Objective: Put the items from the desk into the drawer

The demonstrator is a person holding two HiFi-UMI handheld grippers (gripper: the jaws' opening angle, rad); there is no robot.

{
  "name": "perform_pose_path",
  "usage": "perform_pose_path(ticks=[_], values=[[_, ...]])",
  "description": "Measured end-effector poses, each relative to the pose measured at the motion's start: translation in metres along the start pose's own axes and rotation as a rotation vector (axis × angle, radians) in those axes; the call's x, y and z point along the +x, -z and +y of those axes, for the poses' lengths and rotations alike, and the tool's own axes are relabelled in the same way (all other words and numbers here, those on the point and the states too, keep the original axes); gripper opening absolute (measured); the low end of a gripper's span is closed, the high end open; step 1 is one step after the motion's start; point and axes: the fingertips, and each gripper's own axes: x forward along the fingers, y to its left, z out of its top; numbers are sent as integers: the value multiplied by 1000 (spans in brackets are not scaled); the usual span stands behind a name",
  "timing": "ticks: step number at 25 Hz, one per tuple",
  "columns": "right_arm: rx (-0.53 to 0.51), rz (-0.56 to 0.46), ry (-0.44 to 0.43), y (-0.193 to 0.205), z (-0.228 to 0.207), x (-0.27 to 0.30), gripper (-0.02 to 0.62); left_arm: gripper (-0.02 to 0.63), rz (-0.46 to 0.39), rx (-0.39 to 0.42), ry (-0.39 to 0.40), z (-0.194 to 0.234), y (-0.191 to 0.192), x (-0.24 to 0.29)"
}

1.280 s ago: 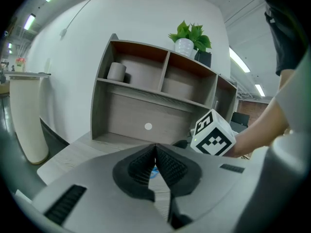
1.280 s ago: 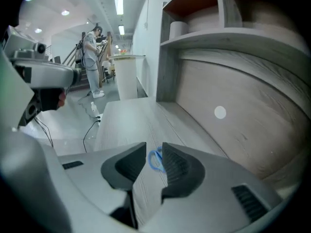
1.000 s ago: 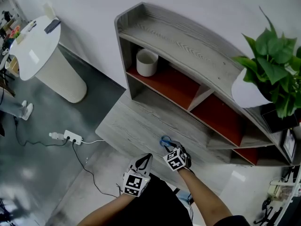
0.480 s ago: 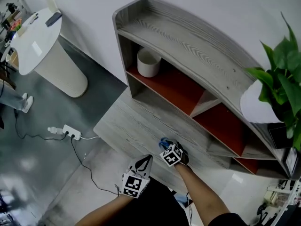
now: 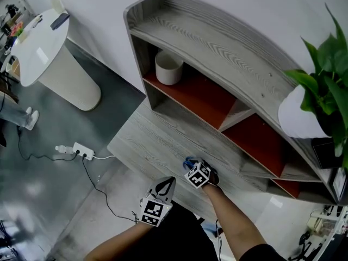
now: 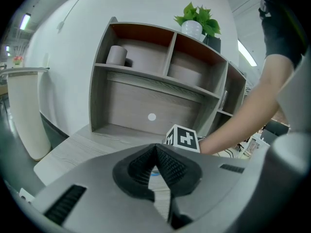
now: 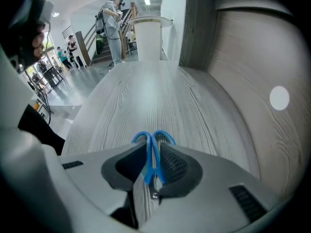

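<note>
Right gripper view looks down along the right gripper at a pair of scissors with blue plastic loop handles, which lies flat on the pale grey wood-grain worktop. The two loops sit pressed side by side in the narrow gap between the dark ribbed fingers. The fingers have just been closing, and they now clench the handles from both sides. The metal blades run back under the gripper and are mostly hidden.

From the head view, the scissors lie near the front edge of the worktop, in front of the grey wooden shelf unit with red-brown inner boards. The right gripper points steeply down onto them, with its marker cube on top and the person's bare forearm behind it.

The left gripper hangs just off the front edge of the worktop, a little to the left of the right one and apart from it. Left gripper view shows its fingers clenched tip to tip, with nothing between them. It faces the shelf unit's lower grey panel with a small round white spot.

A white cylindrical pot stands in the upper left compartment of the shelf unit. A green leafy plant in a white pot stands on top at the right end. On the floor to the left are a white round pedestal table and a white power strip.
</note>
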Motion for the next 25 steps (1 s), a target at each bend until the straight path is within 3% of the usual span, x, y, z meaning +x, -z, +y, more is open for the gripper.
perform_pose_path(ticks=[16,25], values=[[56,-49,53,2,26,-24,94,14,-25,-6,-3,-4,4,-23],[44,-123,142,-2,40,-61,92,14,-44,-1,28,-26,13,-45]])
